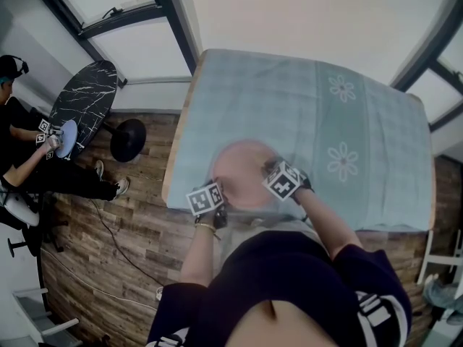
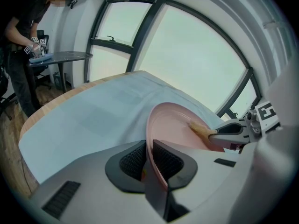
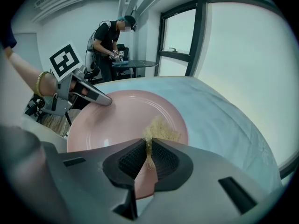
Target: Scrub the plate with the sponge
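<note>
**Both tongs clamped: plate and sponge**

The left gripper pinches the rim of the round pink plate through a narrow gap. The right gripper is nearly closed on a tan fibrous sponge that touches the plate's face. The plate sits at lower centre of the head view, over the pale green tablecloth.

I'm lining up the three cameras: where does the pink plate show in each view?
Head view: plate, lower centre, blurred.
Left gripper view: plate, lower centre-right, rim in left claw.
Right gripper view: plate, centre-left, behind the sponge.
Shared landmark: the pale blue tablecloth beneath it.
</note>
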`<state>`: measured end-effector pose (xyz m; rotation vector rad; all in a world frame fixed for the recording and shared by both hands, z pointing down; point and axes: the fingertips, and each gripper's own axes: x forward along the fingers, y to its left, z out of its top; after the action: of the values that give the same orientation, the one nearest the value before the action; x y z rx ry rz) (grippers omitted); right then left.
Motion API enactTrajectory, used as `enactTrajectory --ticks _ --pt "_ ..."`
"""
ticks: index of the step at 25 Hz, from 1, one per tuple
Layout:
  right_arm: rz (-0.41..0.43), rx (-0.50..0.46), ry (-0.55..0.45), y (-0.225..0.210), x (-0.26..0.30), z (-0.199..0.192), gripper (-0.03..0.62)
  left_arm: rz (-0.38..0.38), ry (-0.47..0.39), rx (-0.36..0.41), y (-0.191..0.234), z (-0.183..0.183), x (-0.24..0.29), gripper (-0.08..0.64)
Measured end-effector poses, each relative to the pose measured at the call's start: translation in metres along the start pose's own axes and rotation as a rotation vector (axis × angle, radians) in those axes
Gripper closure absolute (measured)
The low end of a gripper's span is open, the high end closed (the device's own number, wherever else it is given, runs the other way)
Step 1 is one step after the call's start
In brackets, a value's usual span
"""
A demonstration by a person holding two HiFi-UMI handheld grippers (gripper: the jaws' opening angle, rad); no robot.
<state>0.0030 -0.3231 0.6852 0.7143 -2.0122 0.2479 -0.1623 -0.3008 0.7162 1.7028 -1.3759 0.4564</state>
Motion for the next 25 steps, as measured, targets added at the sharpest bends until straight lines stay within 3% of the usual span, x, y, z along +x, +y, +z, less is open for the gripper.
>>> enactTrajectory --ticks 5,25 --pt "0.061 0.021 0.032 0.017 0.004 -0.017 0.554 0.003 -0.003 0.007 0.0 0.0 0.0 0.509" --pt "0.307 -0.04 0.048 0.1 -0.016 -0.027 0.554 0.008 -0.009 0.01 0.0 0.0 0.0 0.509"
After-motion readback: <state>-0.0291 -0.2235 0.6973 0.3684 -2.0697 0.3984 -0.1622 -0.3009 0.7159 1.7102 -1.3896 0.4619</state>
